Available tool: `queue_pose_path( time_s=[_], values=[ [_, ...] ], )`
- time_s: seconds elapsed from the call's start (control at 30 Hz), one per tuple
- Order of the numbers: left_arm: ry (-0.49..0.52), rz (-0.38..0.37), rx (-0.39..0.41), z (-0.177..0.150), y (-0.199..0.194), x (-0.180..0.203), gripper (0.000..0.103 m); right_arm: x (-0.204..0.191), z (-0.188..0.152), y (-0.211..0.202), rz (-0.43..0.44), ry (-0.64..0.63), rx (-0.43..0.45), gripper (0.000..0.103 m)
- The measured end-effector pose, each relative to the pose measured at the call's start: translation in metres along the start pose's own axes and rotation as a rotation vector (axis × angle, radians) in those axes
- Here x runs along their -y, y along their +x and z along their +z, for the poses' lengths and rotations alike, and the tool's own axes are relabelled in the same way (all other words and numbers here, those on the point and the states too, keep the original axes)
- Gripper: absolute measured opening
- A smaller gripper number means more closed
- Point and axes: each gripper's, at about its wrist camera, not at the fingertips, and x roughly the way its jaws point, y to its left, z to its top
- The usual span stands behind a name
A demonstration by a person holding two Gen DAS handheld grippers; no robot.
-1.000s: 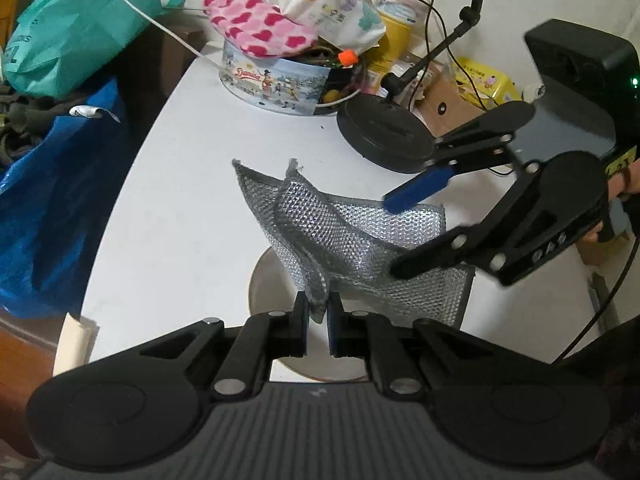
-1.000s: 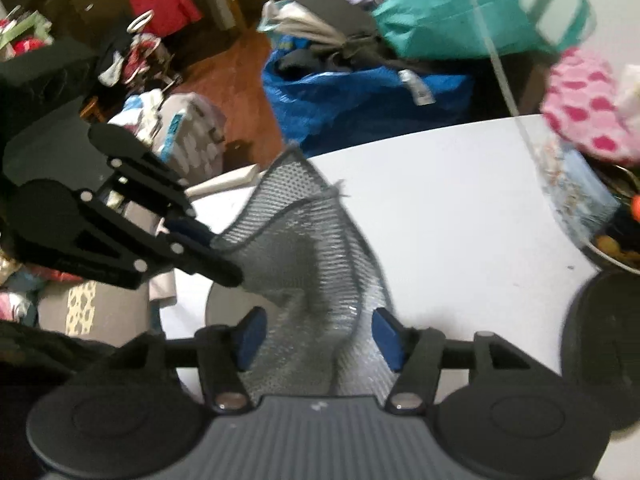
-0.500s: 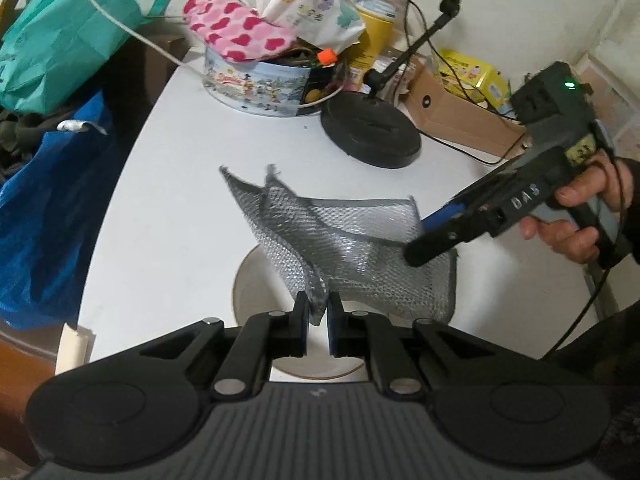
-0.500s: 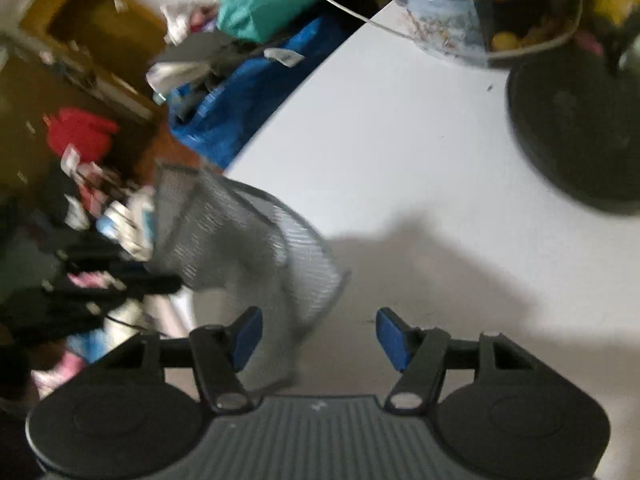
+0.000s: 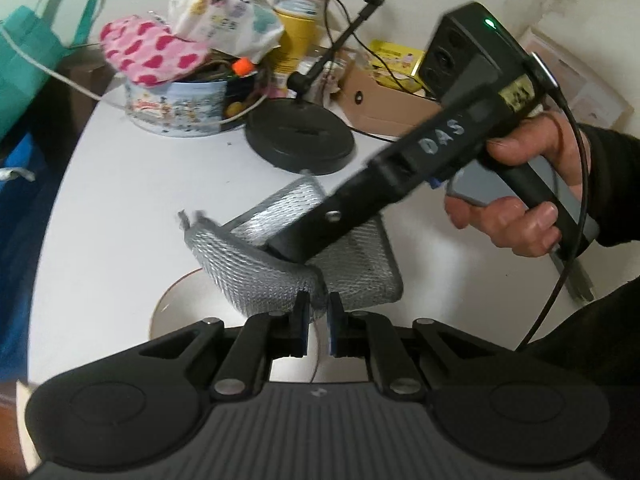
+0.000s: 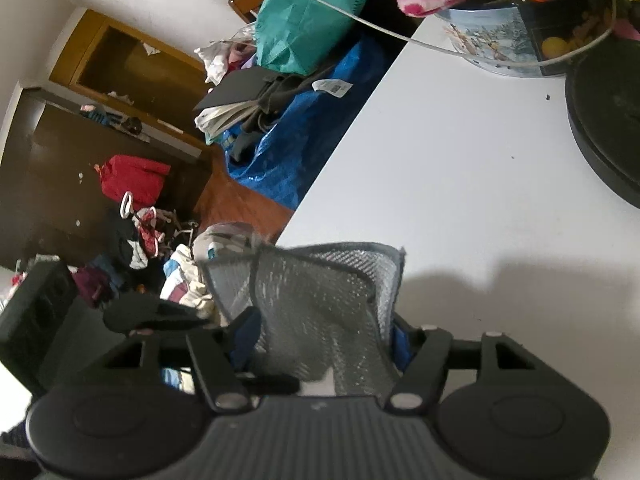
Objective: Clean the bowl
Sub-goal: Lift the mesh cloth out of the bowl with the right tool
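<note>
A silver mesh scrubbing cloth (image 5: 256,276) hangs above a pale bowl (image 5: 172,308) on the white table (image 5: 132,192). My left gripper (image 5: 318,322) is shut on the cloth's lower corner. My right gripper (image 6: 324,344) reaches over from the right, and its fingers stand on either side of the cloth (image 6: 320,304), which fills the gap between them. In the left wrist view the right gripper's body (image 5: 400,176) lies across the cloth and hides its fingertips. The bowl is mostly hidden behind the cloth and my left gripper.
A round printed tin (image 5: 176,108) with pink heart fabric and a black stand base (image 5: 300,140) sit at the table's far side, with cables and a cardboard box (image 5: 380,104) behind. A blue bag (image 6: 304,128) and teal bag (image 6: 308,12) lie beyond the table's left edge.
My right gripper has swung in over the cloth and taken it between its fingers. The cloth has folded and bunched up. My left gripper keeps its hold.
</note>
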Motion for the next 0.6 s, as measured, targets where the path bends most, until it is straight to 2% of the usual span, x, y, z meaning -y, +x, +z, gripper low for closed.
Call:
queue_pose_path(
  time_s=[0.33, 0.47, 0.6],
  values=[
    [-0.007, 0.002, 0.046, 0.007, 0.019, -0.001, 0.008, -0.006, 0.004, 0.004, -0.095, -0.008, -0.025, 0.067],
    [-0.041, -0.004, 0.068, 0.007, 0.019, -0.005, 0.008, 0.008, 0.003, -0.007, -0.064, 0.040, -0.012, 0.073],
    [-0.053, 0.001, 0.068, 0.008, 0.020, -0.007, 0.008, 0.020, -0.005, -0.016, 0.021, 0.110, -0.001, 0.074]
  ],
)
